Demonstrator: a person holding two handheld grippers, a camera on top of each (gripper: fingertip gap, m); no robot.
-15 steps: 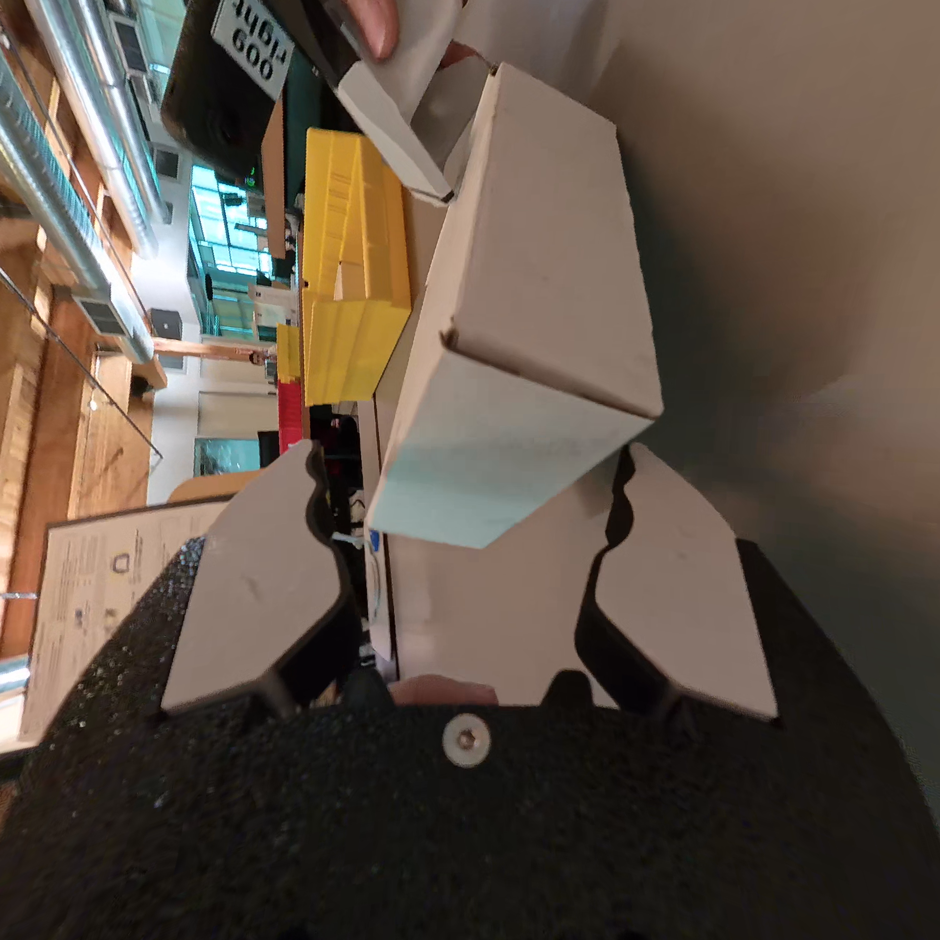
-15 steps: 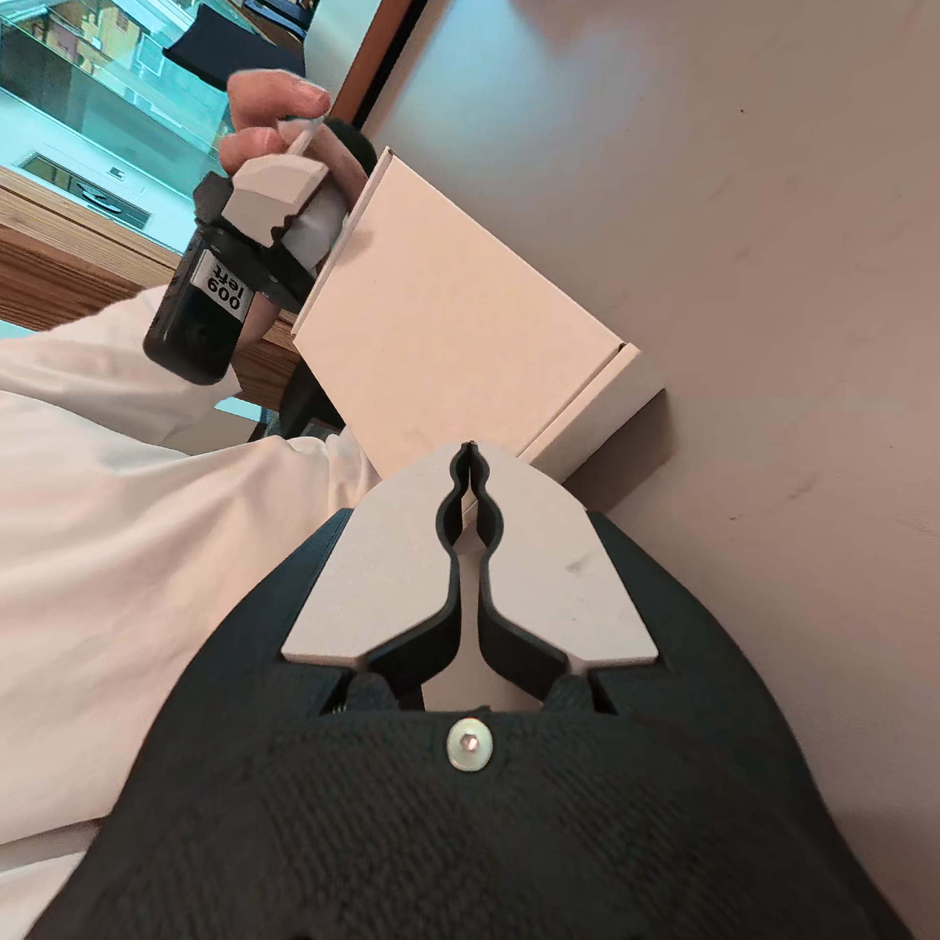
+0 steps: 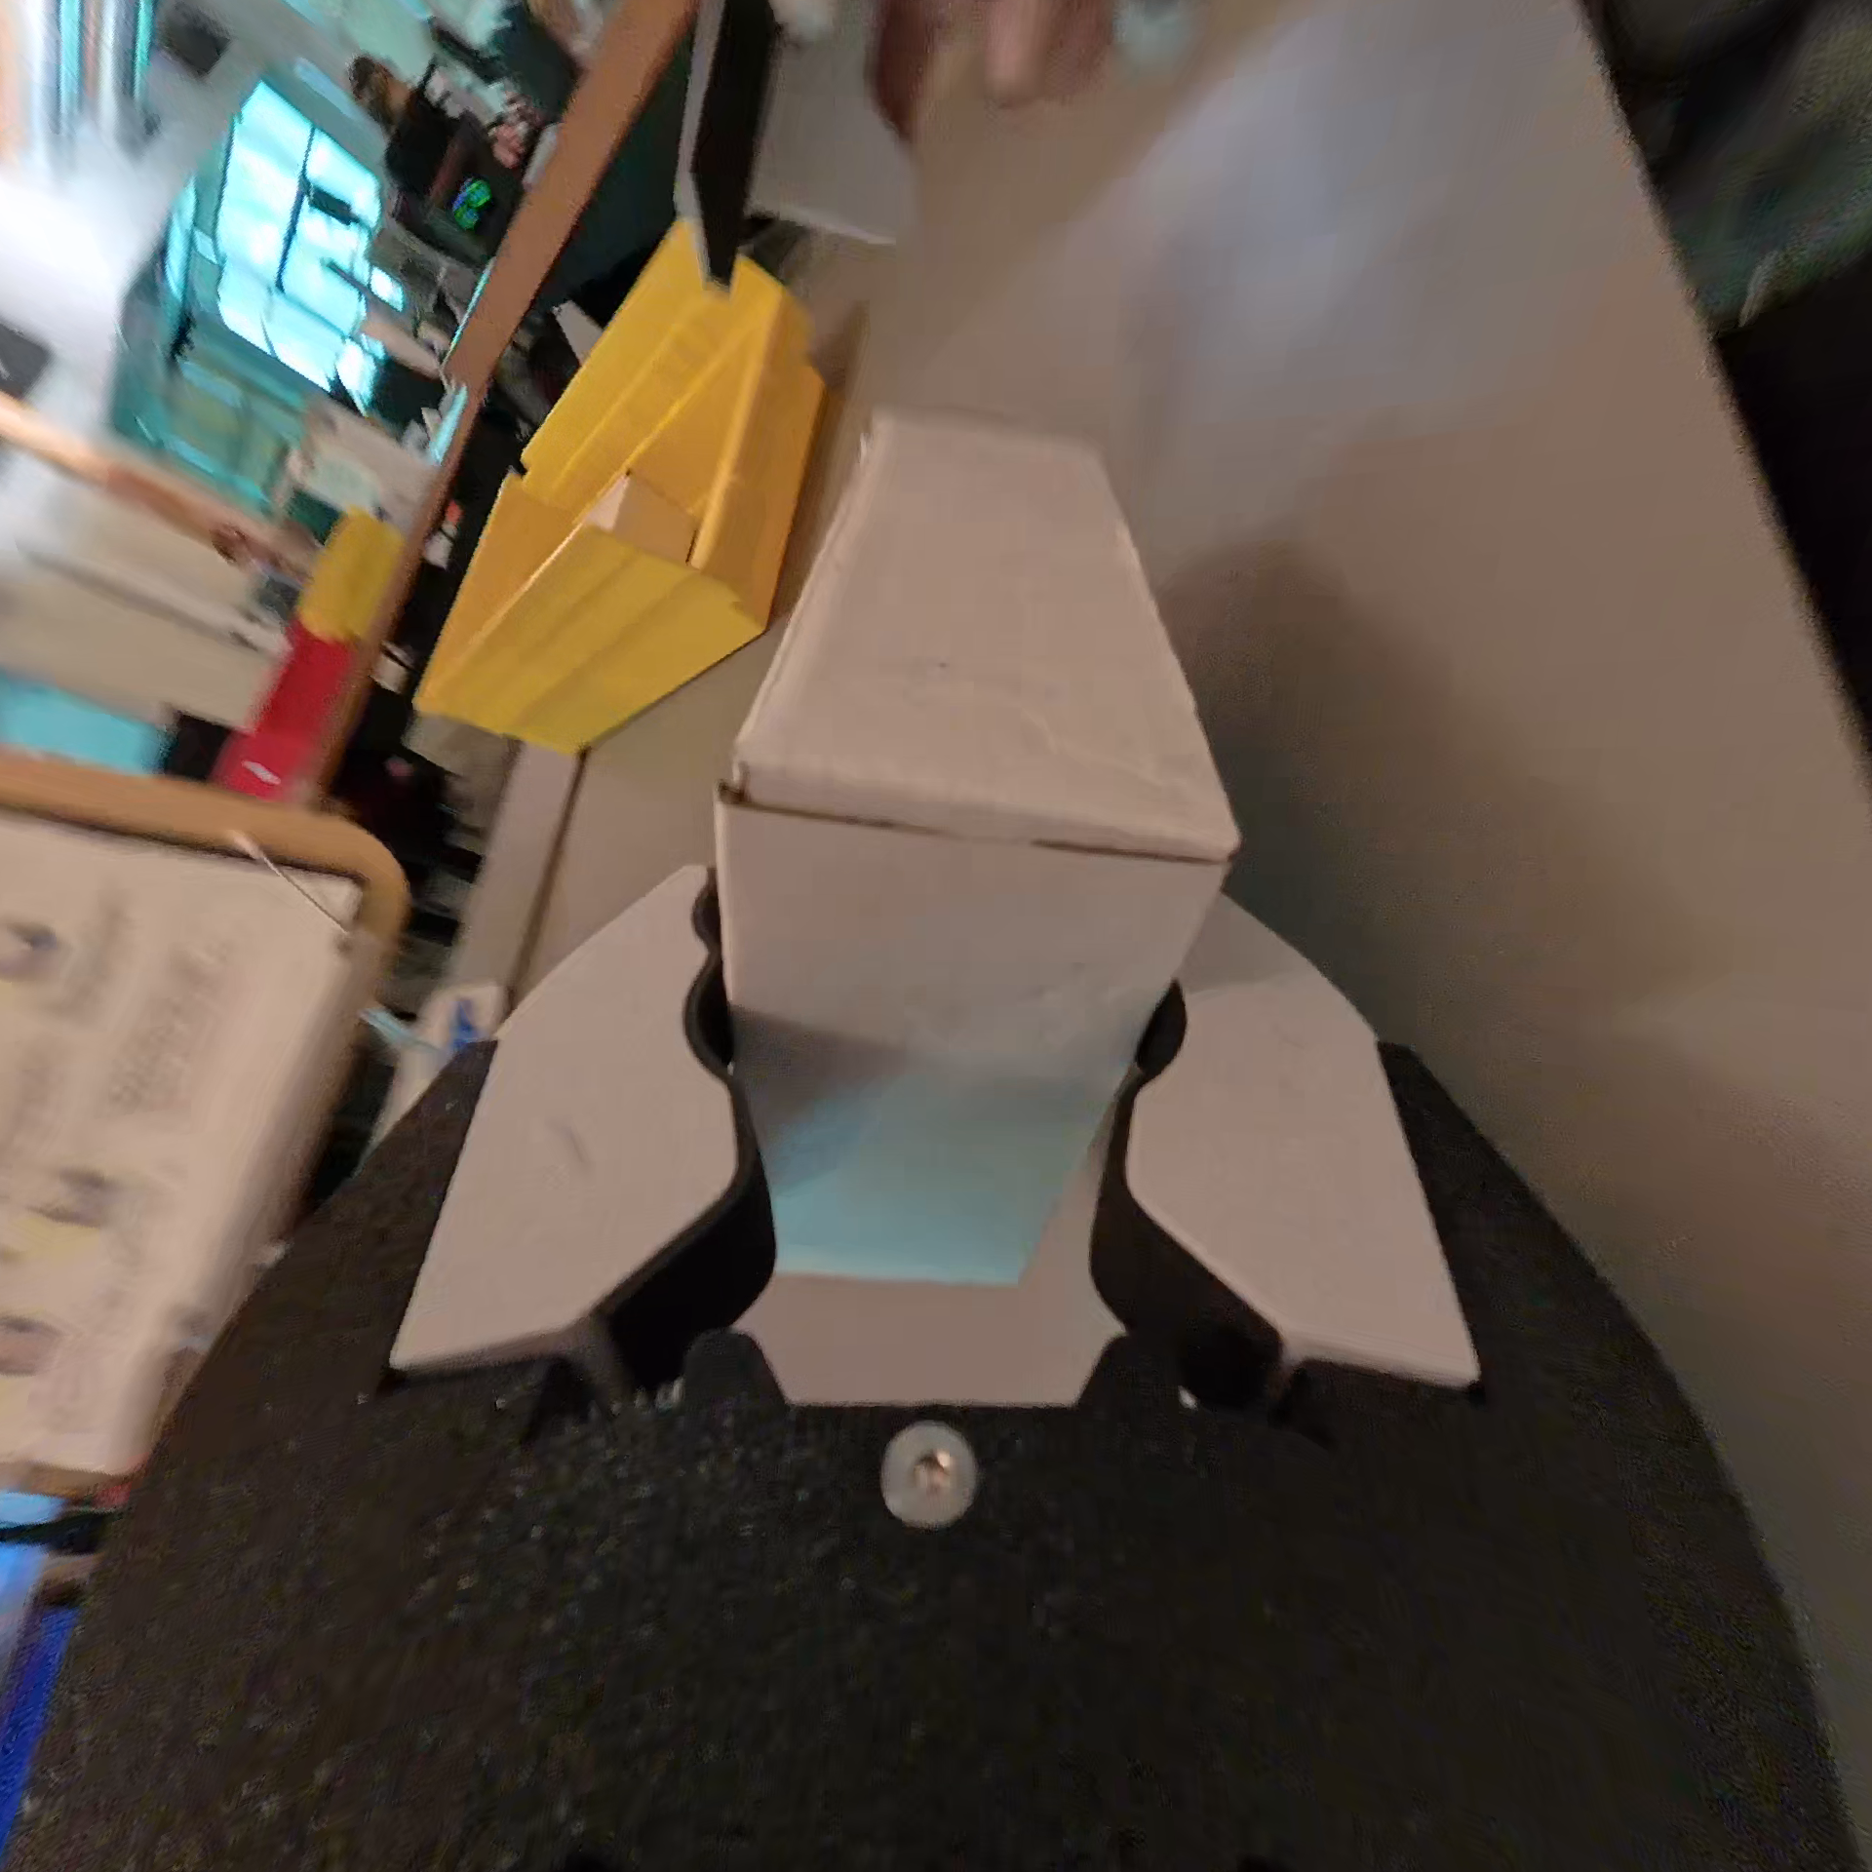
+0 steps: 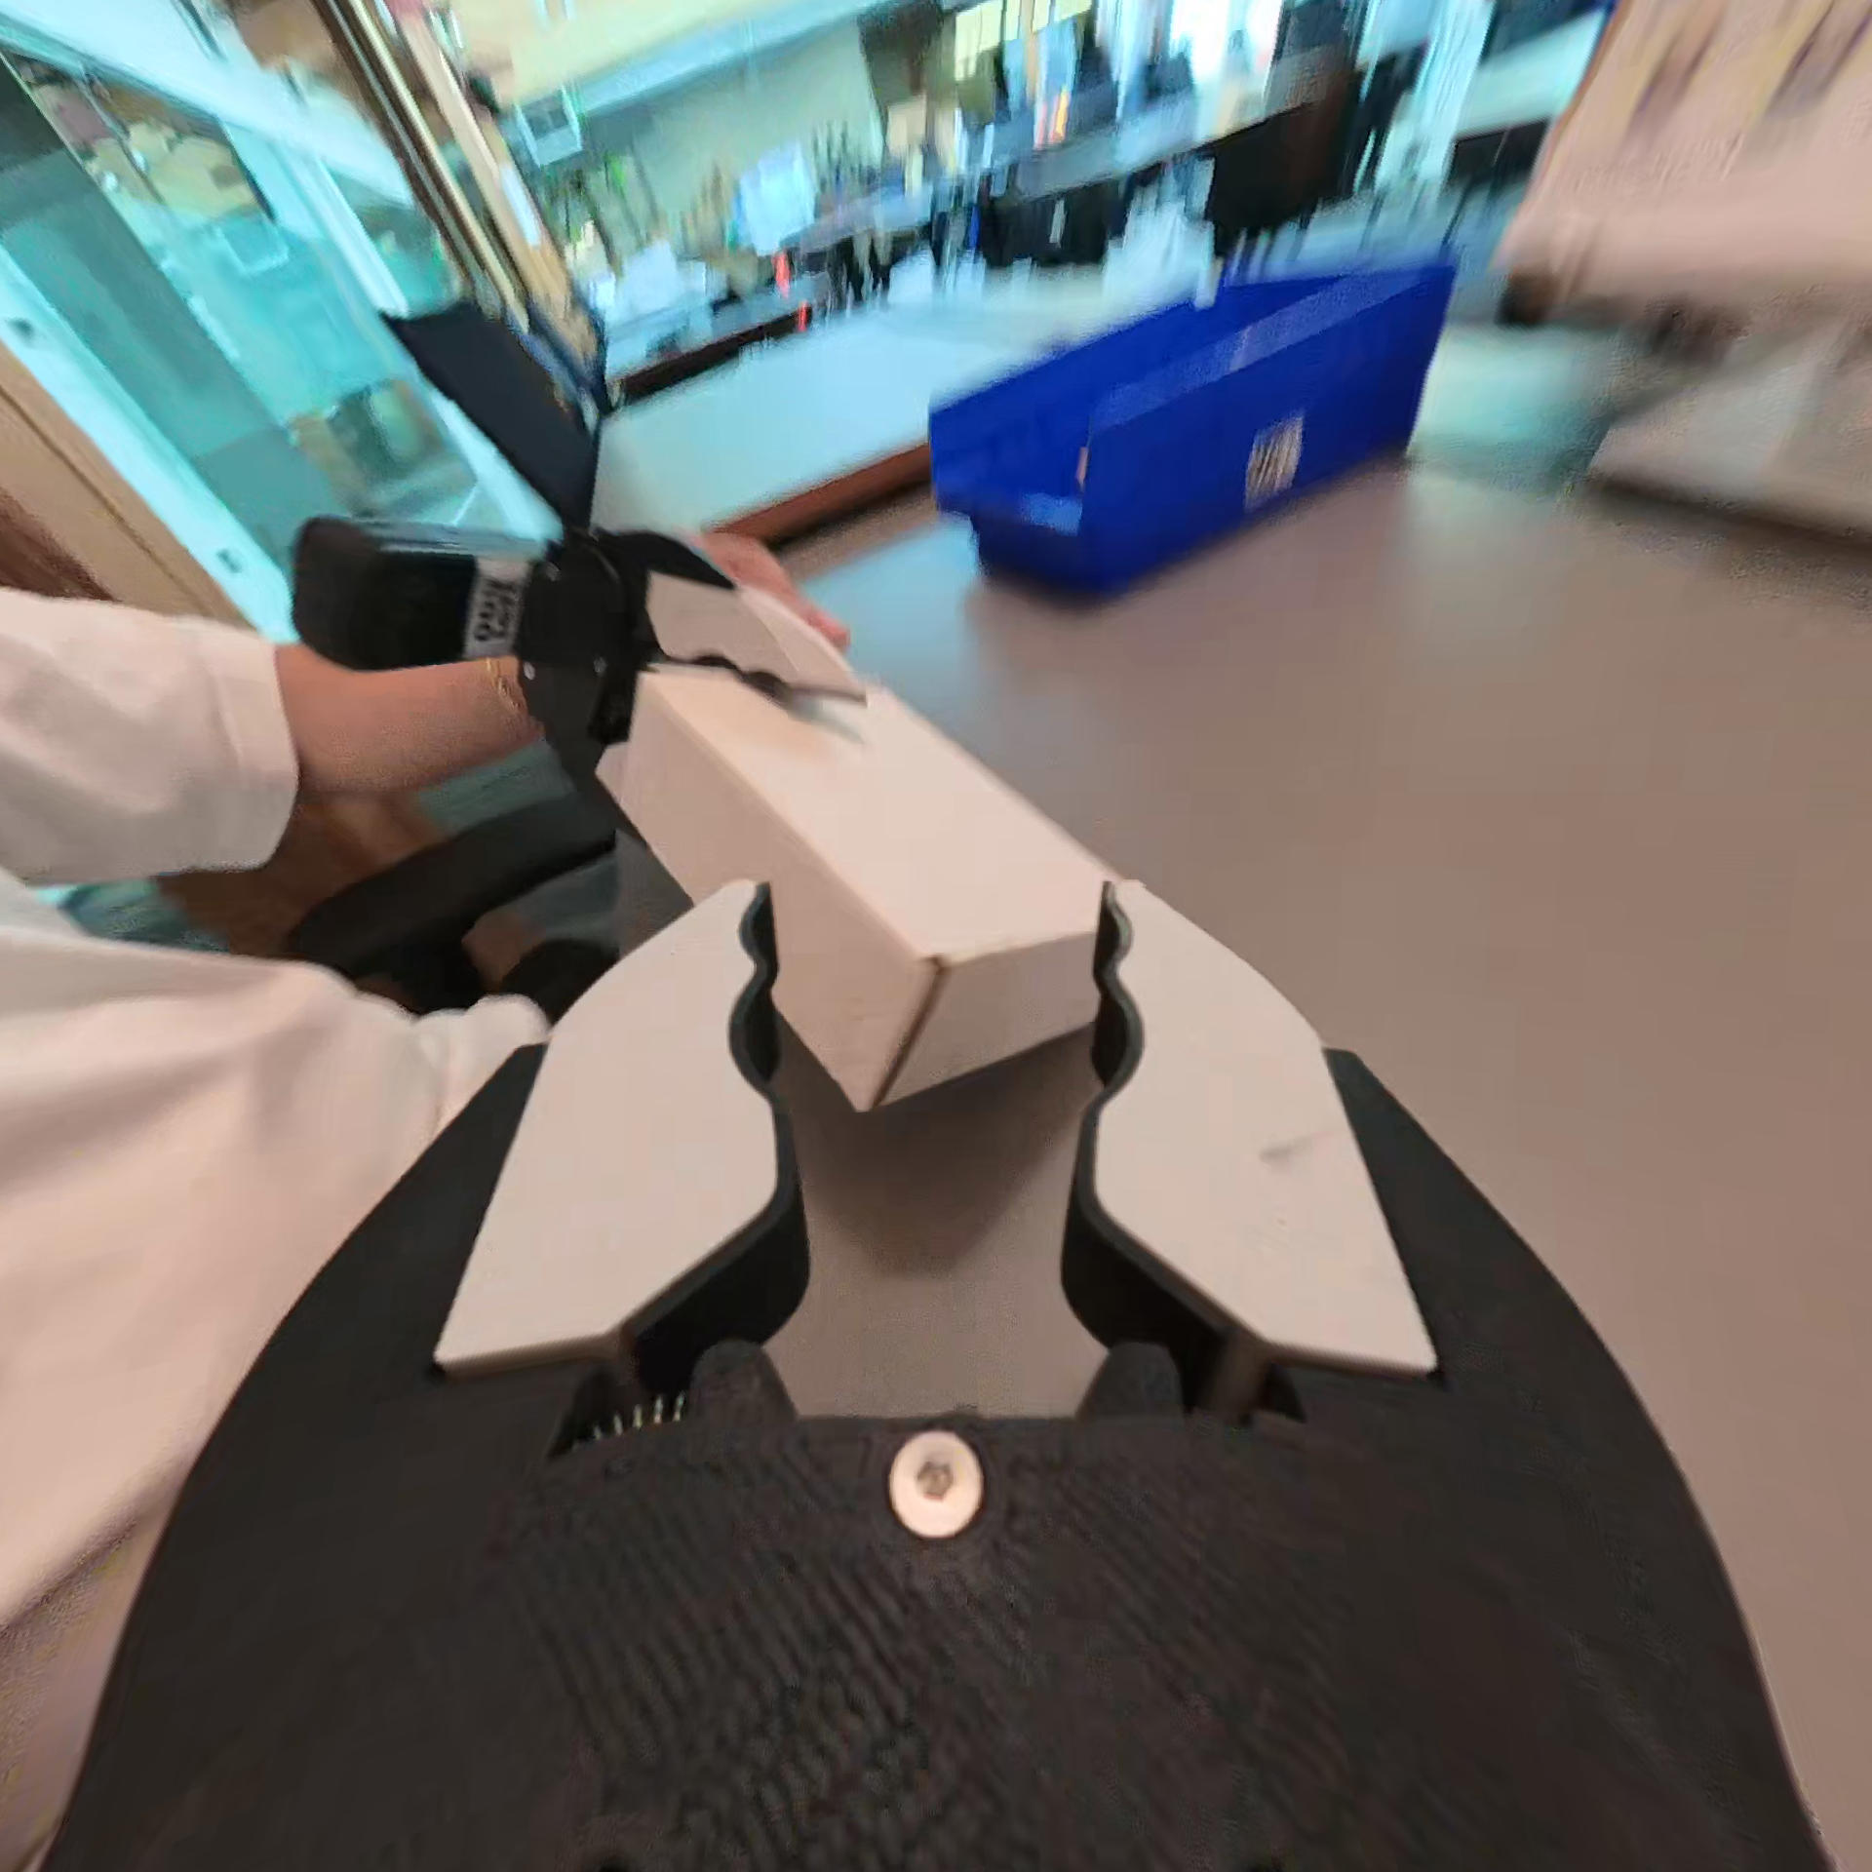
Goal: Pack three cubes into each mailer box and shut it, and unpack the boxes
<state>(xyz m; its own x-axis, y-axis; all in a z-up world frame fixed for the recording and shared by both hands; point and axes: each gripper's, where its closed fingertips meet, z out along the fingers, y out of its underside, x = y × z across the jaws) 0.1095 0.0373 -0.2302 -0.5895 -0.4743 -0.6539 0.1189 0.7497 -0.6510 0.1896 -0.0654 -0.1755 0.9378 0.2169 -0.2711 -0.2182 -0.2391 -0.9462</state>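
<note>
White cardboard box (image 3: 972, 709), closed, long and square-edged, held tilted over the grey bench (image 4: 1418, 760). Left claw (image 3: 937, 983) clamps its near end, fingers pressed on both sides. Right claw (image 4: 937, 962) spread wide around the opposite end, not gripping. Smooth bare bench right of the box; yellow bin (image 3: 628, 537) and blue bin (image 4: 1195, 436) stand at the edges.
</note>
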